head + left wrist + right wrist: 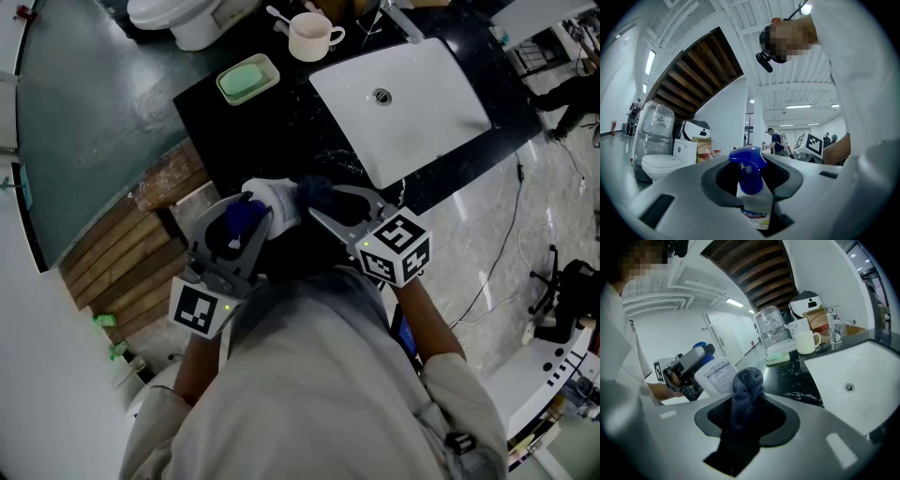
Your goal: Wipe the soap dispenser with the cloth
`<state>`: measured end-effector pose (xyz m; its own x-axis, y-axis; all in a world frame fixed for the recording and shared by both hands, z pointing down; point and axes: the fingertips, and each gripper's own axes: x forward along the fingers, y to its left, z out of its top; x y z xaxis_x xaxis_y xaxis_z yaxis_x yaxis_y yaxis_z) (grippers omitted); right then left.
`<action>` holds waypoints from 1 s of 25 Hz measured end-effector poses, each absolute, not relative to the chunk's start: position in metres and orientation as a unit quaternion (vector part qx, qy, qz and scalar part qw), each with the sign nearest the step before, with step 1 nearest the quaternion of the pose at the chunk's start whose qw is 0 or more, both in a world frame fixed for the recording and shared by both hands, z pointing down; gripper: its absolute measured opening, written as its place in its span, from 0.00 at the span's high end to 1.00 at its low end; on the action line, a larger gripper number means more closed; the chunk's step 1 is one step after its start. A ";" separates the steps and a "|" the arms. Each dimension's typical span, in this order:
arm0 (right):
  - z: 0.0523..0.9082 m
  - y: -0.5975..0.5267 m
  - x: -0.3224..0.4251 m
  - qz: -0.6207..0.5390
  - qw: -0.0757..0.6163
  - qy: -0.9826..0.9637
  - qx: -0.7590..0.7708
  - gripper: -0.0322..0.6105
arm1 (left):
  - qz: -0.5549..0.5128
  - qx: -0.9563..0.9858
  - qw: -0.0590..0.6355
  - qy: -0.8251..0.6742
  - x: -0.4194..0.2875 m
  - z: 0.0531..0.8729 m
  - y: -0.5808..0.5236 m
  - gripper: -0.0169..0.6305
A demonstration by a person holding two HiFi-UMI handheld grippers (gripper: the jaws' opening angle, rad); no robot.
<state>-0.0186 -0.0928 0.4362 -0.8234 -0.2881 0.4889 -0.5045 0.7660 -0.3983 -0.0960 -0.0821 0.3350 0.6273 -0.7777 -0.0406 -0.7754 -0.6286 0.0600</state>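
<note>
The soap dispenser (275,202) is a white bottle with a blue pump top, lying level in front of me over the counter's near edge. My left gripper (246,223) is shut on it just below the pump. In the left gripper view the bottle (752,213) fills the gap of that gripper (752,180). My right gripper (323,202) is shut on a dark blue-grey cloth (317,191), bunched right beside the bottle's body. In the right gripper view the cloth (746,385) stands up from the right gripper (746,413) in front of the bottle's label (717,376). Whether cloth and bottle touch I cannot tell.
A black counter (272,131) holds a white sink (412,103), a faucet (401,21), a white mug (311,37) and a green soap dish (247,79). A toilet (183,19) stands beyond. Wooden slats (141,253) lie at the left, cables (506,272) on the floor at the right.
</note>
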 end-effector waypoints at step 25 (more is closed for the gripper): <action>0.385 -0.087 -0.030 0.254 0.159 -0.935 0.188 0.74 | -0.017 0.901 0.022 -0.432 -0.089 0.334 -0.088 0.79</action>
<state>-0.0304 -0.0869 0.3845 -0.8789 -0.2714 0.3922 -0.4325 0.8002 -0.4155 -0.0888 -0.0878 0.3343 0.6256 -0.7800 -0.0111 -0.7786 -0.6252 0.0538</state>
